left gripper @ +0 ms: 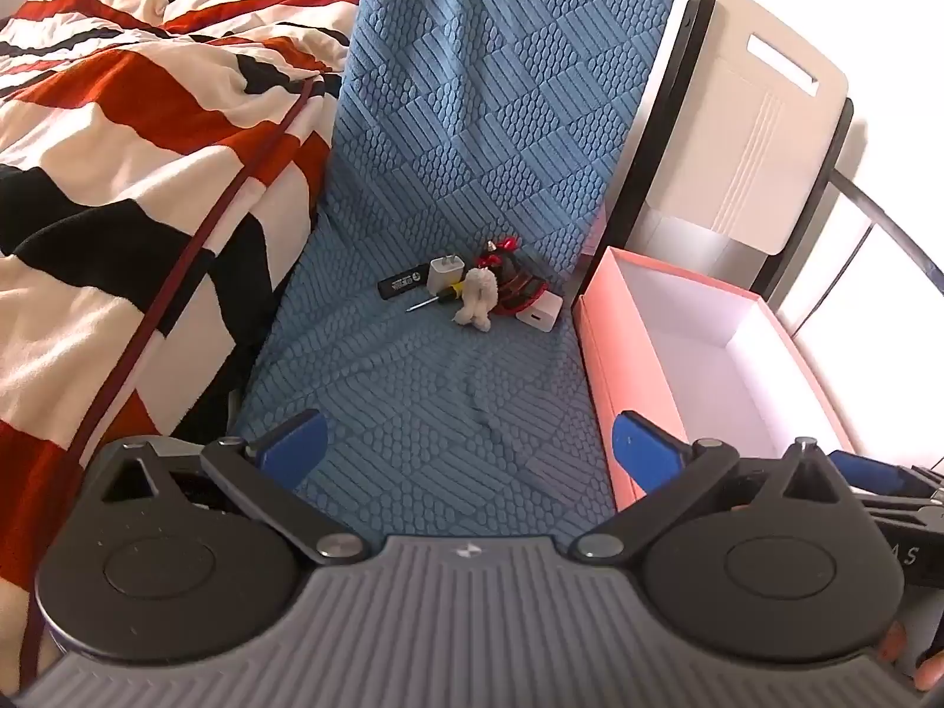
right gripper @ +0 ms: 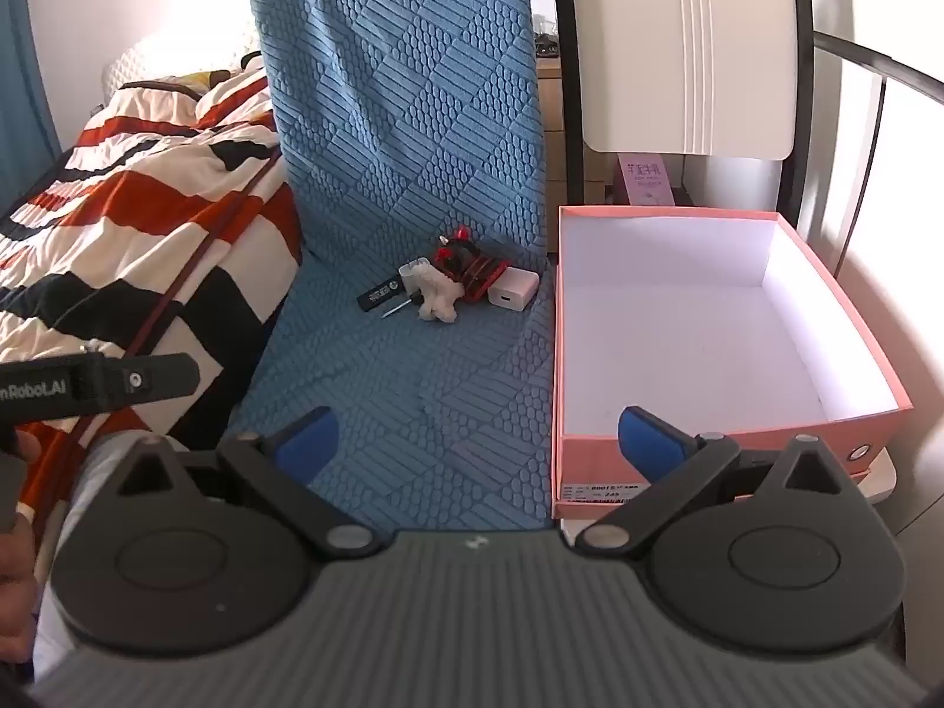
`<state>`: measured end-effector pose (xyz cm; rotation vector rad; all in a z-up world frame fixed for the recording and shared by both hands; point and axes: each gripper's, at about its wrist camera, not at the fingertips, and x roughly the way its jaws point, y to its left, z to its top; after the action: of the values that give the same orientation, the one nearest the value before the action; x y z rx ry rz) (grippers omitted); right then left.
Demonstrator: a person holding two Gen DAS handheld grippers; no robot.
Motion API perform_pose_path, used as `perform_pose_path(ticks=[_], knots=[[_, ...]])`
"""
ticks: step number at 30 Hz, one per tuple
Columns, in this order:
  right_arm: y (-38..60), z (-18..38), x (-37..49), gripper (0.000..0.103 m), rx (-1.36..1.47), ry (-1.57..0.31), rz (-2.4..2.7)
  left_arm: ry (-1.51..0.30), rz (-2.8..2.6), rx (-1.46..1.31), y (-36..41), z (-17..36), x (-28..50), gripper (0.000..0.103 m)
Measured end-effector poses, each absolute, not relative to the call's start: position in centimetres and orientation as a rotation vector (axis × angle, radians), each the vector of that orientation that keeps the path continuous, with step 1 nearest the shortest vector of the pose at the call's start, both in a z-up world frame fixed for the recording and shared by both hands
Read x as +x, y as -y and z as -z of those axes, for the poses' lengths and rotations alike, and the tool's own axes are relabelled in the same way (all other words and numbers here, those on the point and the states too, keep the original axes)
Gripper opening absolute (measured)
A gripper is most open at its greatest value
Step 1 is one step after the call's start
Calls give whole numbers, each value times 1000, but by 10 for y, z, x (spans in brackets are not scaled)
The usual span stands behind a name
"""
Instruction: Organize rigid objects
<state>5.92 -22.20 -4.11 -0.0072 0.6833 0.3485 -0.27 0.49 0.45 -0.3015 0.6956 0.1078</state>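
Both the left gripper and the right gripper stand wide apart, holding nothing. Ahead at 12 o'clock on the blue cover, the cluster lies well apart from both: black stick, screwdriver, white charger. The pink box sits at 1 o'clock, nearer the right gripper.

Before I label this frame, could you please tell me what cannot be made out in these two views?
- Red and black object: partly hidden behind the white plush toy and charger in both views; too small to identify.
- Screwdriver: handle covered by the plush, left view.
- Black stick: print too small, both views.
- Pink box: label partly hidden by the right hand-held gripper.
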Motion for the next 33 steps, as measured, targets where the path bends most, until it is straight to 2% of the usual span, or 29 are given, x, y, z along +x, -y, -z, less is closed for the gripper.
perform_pose_path(ticks=[33], knots=[[210, 46, 62, 103, -37, -702, -360, -693, -104, -310, -10, 1, 0, 103]])
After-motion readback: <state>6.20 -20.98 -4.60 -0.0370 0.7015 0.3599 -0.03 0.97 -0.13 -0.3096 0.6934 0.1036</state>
